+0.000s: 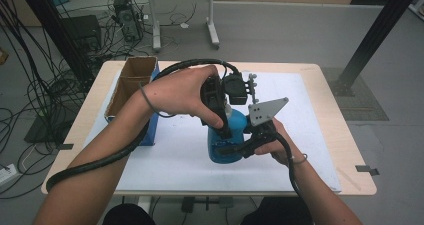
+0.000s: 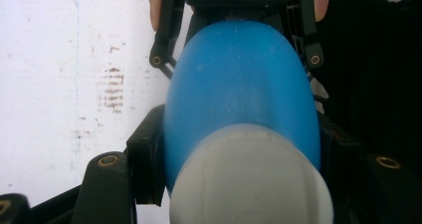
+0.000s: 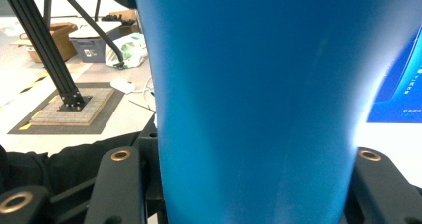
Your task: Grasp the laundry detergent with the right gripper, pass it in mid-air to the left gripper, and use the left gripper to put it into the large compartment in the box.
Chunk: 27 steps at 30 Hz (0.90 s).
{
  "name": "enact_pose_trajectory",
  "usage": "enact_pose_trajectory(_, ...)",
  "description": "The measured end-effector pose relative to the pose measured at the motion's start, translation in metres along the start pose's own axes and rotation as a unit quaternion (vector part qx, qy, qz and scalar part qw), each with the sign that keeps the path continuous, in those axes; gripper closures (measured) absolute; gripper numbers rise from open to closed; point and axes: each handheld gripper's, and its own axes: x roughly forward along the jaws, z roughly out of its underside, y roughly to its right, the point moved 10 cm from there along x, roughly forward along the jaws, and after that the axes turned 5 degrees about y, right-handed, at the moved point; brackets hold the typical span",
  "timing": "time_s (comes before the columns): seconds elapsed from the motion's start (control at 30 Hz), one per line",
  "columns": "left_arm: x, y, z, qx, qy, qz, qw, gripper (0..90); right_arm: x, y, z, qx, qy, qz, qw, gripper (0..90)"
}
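1. The blue bottle sits low over the white sheet at the middle of the bench, and both tools are on it at once.
2. The right gripper comes in from the side, its fingers clamped on the bottle's lower body, one finger pressed to each flank in the right gripper view.
3. The left gripper comes down from above. In its own view the fingers sit either side of the white cap and look closed on it, though the contact itself is partly hidden.
4. Done so far, by my reading: bottle secured, cap gripped.
5. Left to do: the cap looks fully seated on the neck, so the twisting or pulling off is likely ahead.
6. The cardboard box waits well apart at the bench's left edge, not yet in play.
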Motion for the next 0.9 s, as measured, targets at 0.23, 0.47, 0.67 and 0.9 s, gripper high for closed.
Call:
enact_pose_trajectory(0.23,0.0002,0.0006,0.0,-0.001,-0.002,0.0,1.0,37.6,0.0002,-0.001,0.0005,0.001,0.001,-0.002,1.0,44.2)
enact_pose_trajectory(0.47,-0.0001,-0.0001,0.0001,-0.001,-0.002,0.001,1.0,37.5,-0.0003,-0.0002,-0.0002,0.0,0.0,0.001,1.0,44.2)
enact_pose_trajectory(0.67,0.0006,-0.0008,0.0014,-0.001,-0.005,0.0,1.0,37.6,0.0013,0.0003,0.0009,0.001,-0.001,-0.001,1.0,44.2)
enact_pose_trajectory(0.9,0.0012,-0.0023,0.0016,-0.001,-0.005,0.0,1.0,37.6,0.0016,0.0018,0.0011,0.001,0.0,0.0,1.0,44.2)
